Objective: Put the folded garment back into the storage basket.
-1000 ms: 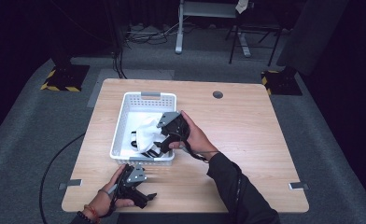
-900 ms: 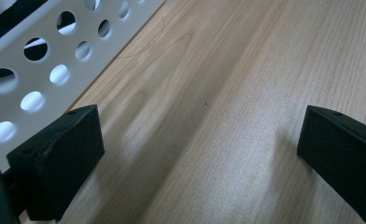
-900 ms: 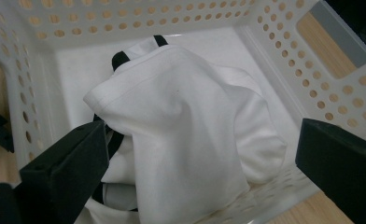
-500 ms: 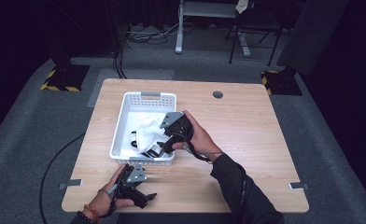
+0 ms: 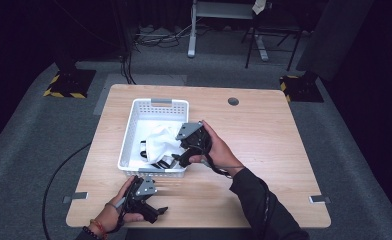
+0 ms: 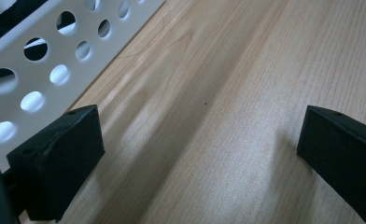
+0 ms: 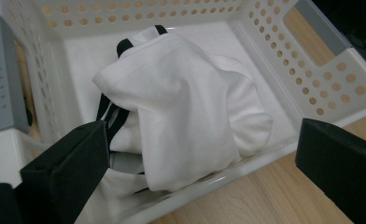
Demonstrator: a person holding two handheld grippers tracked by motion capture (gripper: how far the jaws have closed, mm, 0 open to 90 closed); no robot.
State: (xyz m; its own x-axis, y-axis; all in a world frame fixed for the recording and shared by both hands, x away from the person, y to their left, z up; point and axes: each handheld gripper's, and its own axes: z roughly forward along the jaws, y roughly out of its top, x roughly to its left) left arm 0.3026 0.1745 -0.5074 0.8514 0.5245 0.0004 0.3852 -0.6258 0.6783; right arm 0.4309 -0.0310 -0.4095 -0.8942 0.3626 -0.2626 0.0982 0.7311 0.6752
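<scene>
On the wooden worktop (image 5: 264,150), the white cloth (image 7: 181,107) lies in the basket (image 5: 134,125) just ahead of the released right tongs (image 5: 181,159); the left tongs (image 5: 156,212), also released, sit farther off.

Light wooden table (image 5: 264,135), rectangular, rounded corners, round cable hole (image 5: 233,101) near far edge. White perforated basket (image 5: 128,135) resting directly on surface, left of centre, grey handles at short ends. Left gripper (image 5: 145,200) resting on tabletop at near edge, just beside basket wall, jaws spread
</scene>
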